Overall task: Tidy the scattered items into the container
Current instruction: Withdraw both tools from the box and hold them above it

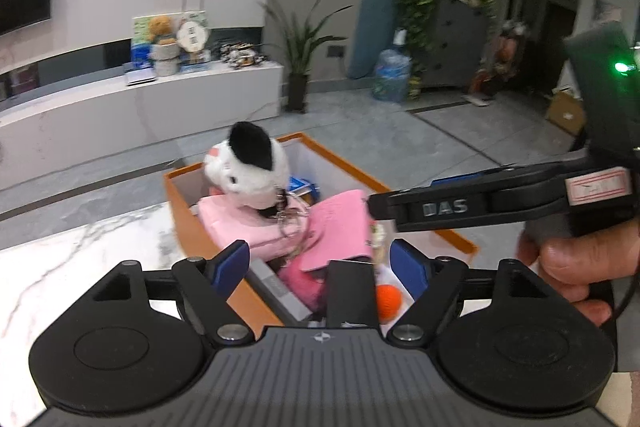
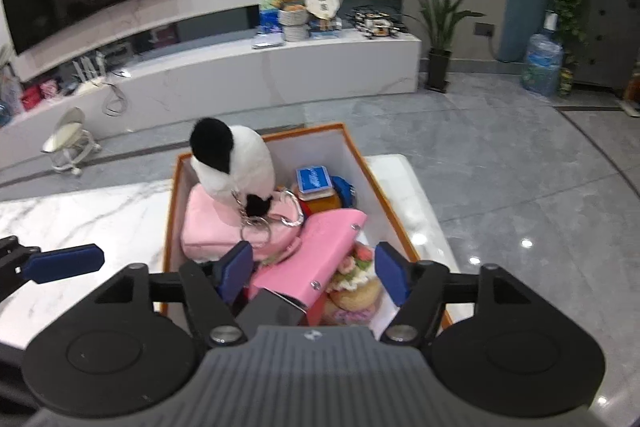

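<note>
Right wrist: claw (image 2: 314, 269) agape, seemingly empty

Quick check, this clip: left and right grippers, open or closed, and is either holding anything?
Left gripper: open, holding nothing, above the orange box.
Right gripper: open, holding nothing, above the same box, over the pink pouch.

"DAS" apparently, on right tongs (image 1: 444, 207)

The orange-rimmed cardboard box (image 2: 362, 163) stands on the white marble table (image 2: 80, 211). Inside, the black-and-white plush toy (image 2: 236, 163) sits on the pink fabric pouch (image 2: 208, 227); the pink flat case (image 2: 316, 251) lies right of it.
</note>
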A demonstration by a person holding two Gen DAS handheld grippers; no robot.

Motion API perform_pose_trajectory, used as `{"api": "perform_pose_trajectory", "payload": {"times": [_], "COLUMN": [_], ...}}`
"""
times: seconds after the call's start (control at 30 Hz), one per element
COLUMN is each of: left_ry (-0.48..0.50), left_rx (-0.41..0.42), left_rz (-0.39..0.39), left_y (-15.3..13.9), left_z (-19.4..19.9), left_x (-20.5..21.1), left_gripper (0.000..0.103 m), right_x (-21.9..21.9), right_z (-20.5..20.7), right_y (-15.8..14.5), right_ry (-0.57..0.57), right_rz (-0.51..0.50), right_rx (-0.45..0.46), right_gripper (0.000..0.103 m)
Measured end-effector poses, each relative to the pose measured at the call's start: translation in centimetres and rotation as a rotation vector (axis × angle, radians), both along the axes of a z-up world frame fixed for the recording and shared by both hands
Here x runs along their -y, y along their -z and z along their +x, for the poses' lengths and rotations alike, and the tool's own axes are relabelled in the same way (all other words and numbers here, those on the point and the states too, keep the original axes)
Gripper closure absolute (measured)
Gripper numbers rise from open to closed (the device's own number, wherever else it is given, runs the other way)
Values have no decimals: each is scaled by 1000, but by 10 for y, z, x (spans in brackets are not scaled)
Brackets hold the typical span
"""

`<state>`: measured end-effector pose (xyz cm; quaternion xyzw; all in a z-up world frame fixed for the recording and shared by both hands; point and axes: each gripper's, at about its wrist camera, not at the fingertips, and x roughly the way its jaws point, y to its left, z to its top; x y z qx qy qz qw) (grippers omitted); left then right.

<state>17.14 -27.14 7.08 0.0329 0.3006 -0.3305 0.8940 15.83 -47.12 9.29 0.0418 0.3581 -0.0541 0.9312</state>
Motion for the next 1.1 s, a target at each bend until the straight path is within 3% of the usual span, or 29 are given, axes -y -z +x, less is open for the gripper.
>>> {"api": "perform_pose_trajectory", "payload": {"times": [0.1, 0.2, 0.33, 0.57, 0.77, 1.1], "left_ry": [4, -12, -64, -111, -100, -97], "left_rx": [-36, -124, -90, -117, -133, -142], "left_rz": [-18, 21, 88, 142, 153, 150], "left_y": [12, 18, 10, 8, 9, 12], "left_z": [4, 13, 8, 6, 0, 0], "left_x": [-4, -3, -9, -17, -20, -18], "left_gripper": [10, 10, 10, 10, 10, 10], "right_x": [-9, -15, -23, -45, -60, -66], "right_z": [-9, -17, -24, -39, -51, -49], "right_y": [-3, -6, -5, -14, -20, -14], "right_ry": [50, 102, 140, 175, 200, 206], "right_rz": [-31, -51, -108, -132, -113, -110], "right_rx": [3, 12, 29, 77, 127, 100], "right_gripper": [14, 9, 7, 2, 1, 1]}}
